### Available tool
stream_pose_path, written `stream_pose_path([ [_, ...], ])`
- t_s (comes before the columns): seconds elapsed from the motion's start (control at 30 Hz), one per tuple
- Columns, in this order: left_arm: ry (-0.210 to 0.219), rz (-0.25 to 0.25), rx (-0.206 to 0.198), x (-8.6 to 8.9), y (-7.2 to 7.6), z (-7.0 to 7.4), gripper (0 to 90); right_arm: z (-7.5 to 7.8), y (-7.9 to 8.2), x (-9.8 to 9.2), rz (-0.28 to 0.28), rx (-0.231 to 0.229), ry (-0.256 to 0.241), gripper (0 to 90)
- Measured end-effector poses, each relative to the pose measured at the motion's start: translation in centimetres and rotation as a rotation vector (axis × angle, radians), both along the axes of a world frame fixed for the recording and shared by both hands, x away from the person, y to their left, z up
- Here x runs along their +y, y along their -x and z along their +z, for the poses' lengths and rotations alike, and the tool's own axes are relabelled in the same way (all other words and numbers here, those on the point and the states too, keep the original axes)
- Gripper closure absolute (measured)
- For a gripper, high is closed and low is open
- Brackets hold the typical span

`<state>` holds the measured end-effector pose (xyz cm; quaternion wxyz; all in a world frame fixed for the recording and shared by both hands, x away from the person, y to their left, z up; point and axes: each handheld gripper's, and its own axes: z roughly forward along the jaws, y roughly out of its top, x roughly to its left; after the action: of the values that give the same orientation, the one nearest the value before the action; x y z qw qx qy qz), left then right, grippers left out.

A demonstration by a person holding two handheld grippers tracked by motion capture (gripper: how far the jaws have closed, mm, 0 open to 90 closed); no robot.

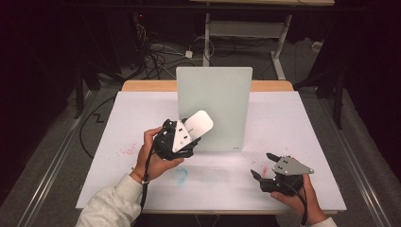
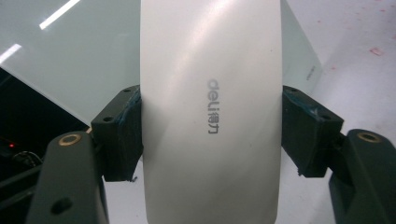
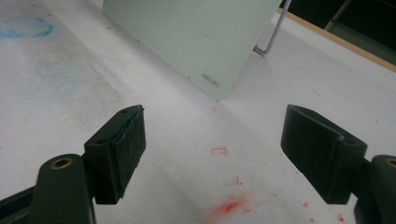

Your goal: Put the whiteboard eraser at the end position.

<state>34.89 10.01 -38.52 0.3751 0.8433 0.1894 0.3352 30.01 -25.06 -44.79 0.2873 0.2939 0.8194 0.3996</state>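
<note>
A pale green glass board (image 1: 215,106) stands upright on a wire stand in the middle of the white table (image 1: 302,127). My left gripper (image 1: 189,137) is shut on a white rounded eraser (image 1: 198,124), held just in front of the board's lower left part. In the left gripper view the white eraser (image 2: 210,112) carries a grey logo and sits clamped between both pads (image 2: 119,135). My right gripper (image 1: 263,165) rests open near the table's front right, nothing between its jaws. Its own view shows the board's lower corner (image 3: 205,42) ahead.
Faint red marks (image 3: 229,205) and a blue smudge (image 1: 180,176) stain the table surface. The board's wire stand leg (image 3: 273,32) pokes out behind it. Cables and a desk frame (image 1: 246,28) lie on the floor beyond the table's far wooden edge.
</note>
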Motion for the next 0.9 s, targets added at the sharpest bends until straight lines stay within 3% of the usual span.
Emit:
stream_pose_path([
  [0.27,-0.067,-0.098,0.062,0.0,0.8,-0.9,29.1,-0.1,0.0,0.0,-0.002,0.006,-0.004,22.8],
  [0.57,-0.1,-0.229,0.188,0.2,1.0,-2.3,29.1,-0.1,0.0,0.0,-0.004,0.007,-0.004,22.8],
  [0.9,-0.191,-0.329,0.29,-1.1,1.2,-4.4,29.0,-0.1,0.0,0.0,-0.002,0.006,0.002,22.8],
])
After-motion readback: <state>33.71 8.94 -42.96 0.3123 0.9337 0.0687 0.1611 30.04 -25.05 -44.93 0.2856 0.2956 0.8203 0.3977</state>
